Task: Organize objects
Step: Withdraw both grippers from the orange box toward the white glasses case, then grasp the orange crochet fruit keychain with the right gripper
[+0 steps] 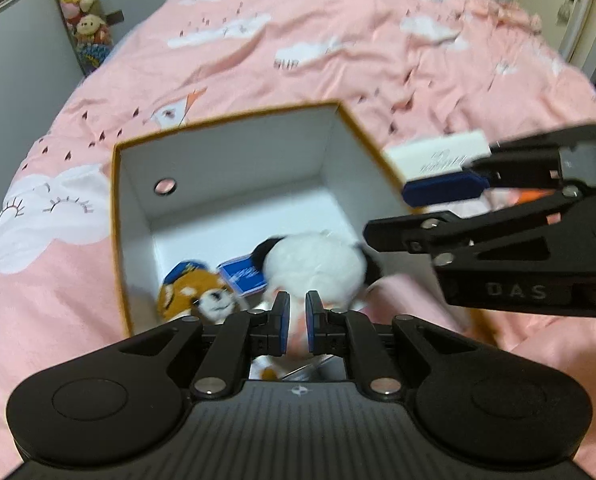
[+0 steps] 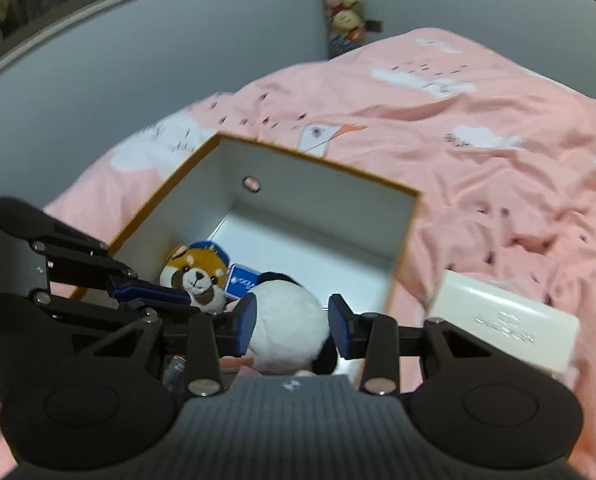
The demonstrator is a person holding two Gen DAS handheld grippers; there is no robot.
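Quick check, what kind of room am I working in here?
Most likely a bedroom. The box sits on a bed covered by a pink quilt printed with clouds, and a column of plush toys hangs on the wall beside it. A door shows at the far right.

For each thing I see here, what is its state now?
Box: open, no lid on it.
Red panda plush: inside the box, face up.
White and black plush: inside the box.
Blue card: in the box, between the plushes.
White case: on the bed, outside the box.
Left gripper: shut, holding nothing.
Right gripper: open, empty.
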